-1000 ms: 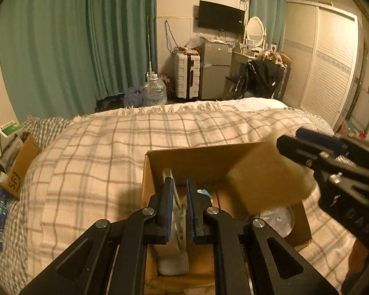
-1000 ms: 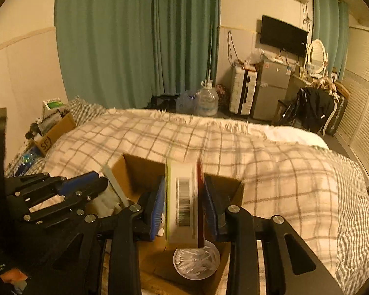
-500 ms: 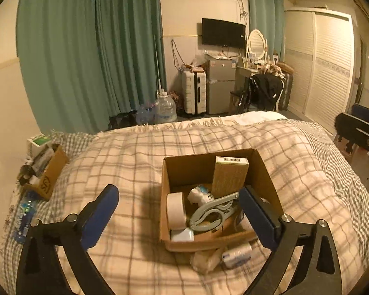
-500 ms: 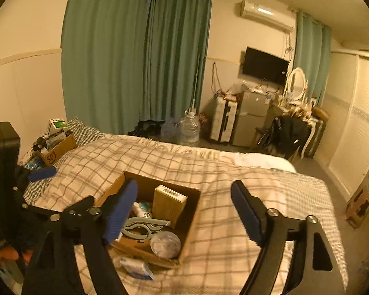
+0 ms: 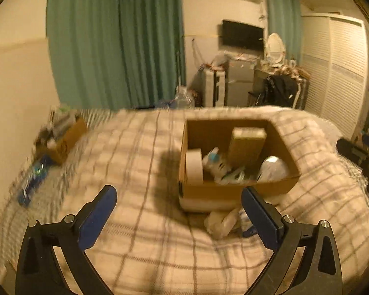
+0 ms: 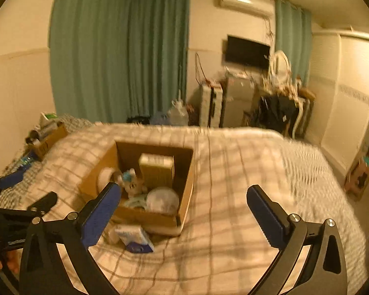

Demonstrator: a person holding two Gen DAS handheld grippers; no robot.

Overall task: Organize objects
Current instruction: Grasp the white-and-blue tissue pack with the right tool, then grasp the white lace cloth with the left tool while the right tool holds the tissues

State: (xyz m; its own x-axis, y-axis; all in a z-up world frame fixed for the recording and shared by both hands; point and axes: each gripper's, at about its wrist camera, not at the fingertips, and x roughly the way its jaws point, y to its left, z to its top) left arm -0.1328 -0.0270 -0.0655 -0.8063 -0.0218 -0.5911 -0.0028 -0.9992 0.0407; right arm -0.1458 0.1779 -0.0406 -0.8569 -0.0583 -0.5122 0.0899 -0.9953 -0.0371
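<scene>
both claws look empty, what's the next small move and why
Probably lower the right claw toward the small blue-and-white packet on the blanket just in front of the cardboard box. Both claws are open and hold nothing, the left claw included. That packet and a crumpled wrapper beside it lie outside the box, so they seem the items left to put in.

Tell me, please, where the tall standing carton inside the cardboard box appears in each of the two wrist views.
Left wrist view: the tall carton stands right of centre, upright at the back of the cardboard box.
Right wrist view: it stands left of centre, again at the back of the box.
Shared landmark: the wall television.
</scene>
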